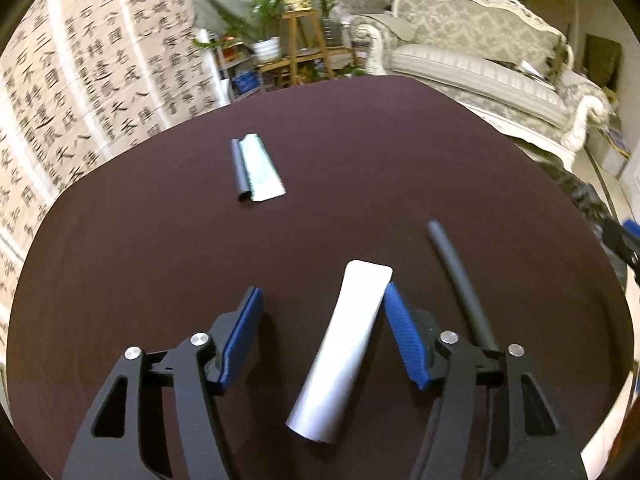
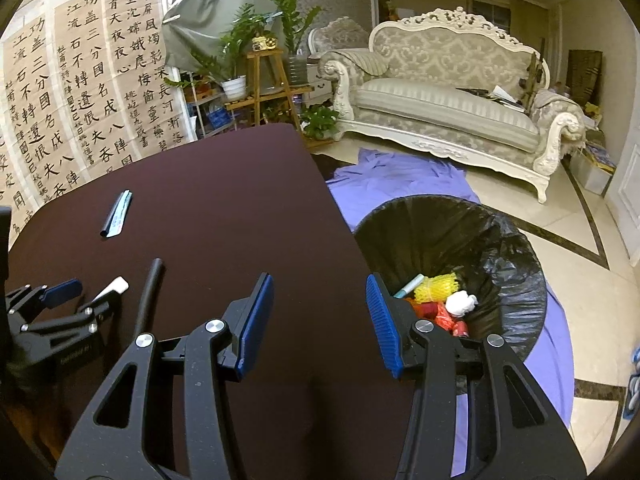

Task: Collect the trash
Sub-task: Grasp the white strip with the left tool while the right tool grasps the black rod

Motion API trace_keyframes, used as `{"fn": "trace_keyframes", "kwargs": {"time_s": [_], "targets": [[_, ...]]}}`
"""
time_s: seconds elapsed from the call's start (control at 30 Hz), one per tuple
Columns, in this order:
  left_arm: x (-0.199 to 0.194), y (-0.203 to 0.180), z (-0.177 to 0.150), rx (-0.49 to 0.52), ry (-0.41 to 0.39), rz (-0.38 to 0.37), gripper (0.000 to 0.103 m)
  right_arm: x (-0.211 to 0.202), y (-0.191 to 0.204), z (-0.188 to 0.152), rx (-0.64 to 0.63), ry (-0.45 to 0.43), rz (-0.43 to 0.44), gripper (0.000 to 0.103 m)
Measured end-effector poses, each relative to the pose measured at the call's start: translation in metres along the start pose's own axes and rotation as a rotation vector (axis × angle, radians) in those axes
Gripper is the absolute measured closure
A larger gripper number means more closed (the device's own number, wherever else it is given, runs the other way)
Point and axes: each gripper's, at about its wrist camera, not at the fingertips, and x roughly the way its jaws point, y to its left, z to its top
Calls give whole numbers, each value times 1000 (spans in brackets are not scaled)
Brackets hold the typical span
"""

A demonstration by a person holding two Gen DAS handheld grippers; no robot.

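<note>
Straddling the white flattened tube [image 1: 344, 344], the left gripper [image 1: 324, 312] has its jaws apart; the right-hand pad looks to be touching the tube's edge, the other pad stands clear, so no grasp yet. The tube lies lengthwise between the fingers near the tabletop's [image 1: 160, 260] near edge, probably so the jaws can pinch across its narrow width. A dark rod [image 1: 460, 284] lies just beside it on the right, close enough to be nudged in my judgement. Further toward the far edge lie a teal wrapper [image 1: 262, 170] and a short dark tube [image 1: 238, 170], touching each other.

Right gripper [image 2: 320, 312]: released, nothing between its pads, hanging over the tabletop's right edge. Lined bin [image 2: 452, 236] stands on the floor just off that edge, already holding trash, mouth unobstructed. Middle of the tabletop is bare, leaving open room for carrying across.
</note>
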Motion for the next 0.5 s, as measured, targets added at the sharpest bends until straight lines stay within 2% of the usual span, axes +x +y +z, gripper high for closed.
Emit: {"fn": "trace_keyframes", "kwargs": {"time_s": [0.17, 0.23, 0.37, 0.4, 0.5], "targets": [[-2, 8, 0, -40, 14, -11, 43, 2, 10, 2, -16, -1, 16, 56], [-7, 9, -4, -45, 10, -2, 35, 2, 14, 3, -23, -2, 22, 56], [-8, 9, -8, -35, 22, -16, 35, 5, 24, 4, -39, 3, 37, 56], [-8, 10, -10, -38, 21, -30, 39, 6, 27, 4, -44, 5, 42, 56], [-8, 16, -6, -52, 20, -53, 59, 8, 38, 5, -63, 9, 57, 56]]}}
